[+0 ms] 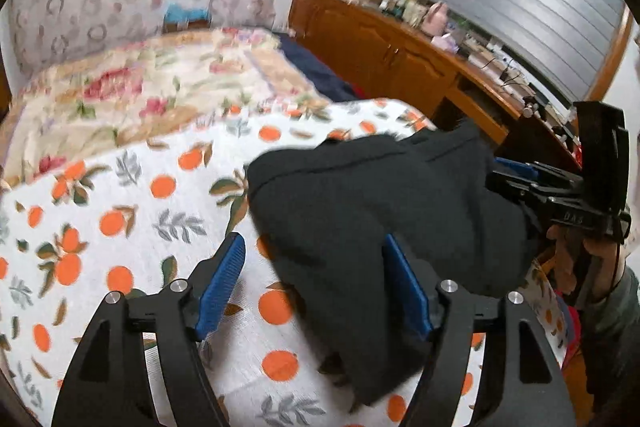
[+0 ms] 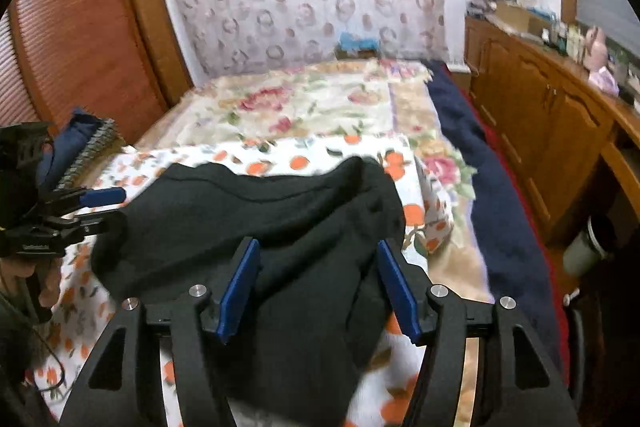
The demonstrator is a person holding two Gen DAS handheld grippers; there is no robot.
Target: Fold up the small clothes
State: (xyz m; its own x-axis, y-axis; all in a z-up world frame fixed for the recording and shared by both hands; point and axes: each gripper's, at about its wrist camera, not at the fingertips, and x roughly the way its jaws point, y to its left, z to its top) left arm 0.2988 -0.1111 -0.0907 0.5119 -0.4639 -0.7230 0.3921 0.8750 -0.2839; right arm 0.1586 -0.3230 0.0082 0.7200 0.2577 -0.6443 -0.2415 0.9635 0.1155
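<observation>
Both jaws wide, nothing pinched: garment (image 2: 256, 227) lies crosswise just ahead, right gripper (image 2: 318, 287) over it, left gripper (image 1: 316, 283) probably at its edge.

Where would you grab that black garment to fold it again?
Take the black garment by its near edge, coming from the near side where both grippers sit. That edge lies bunched toward them on the orange-print sheet, so open fingers can probably slide over it.

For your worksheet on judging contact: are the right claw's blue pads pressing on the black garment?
Apart. The right wrist view shows the right claw open, its pads spread wide, with the black garment lying loose between them.
</observation>
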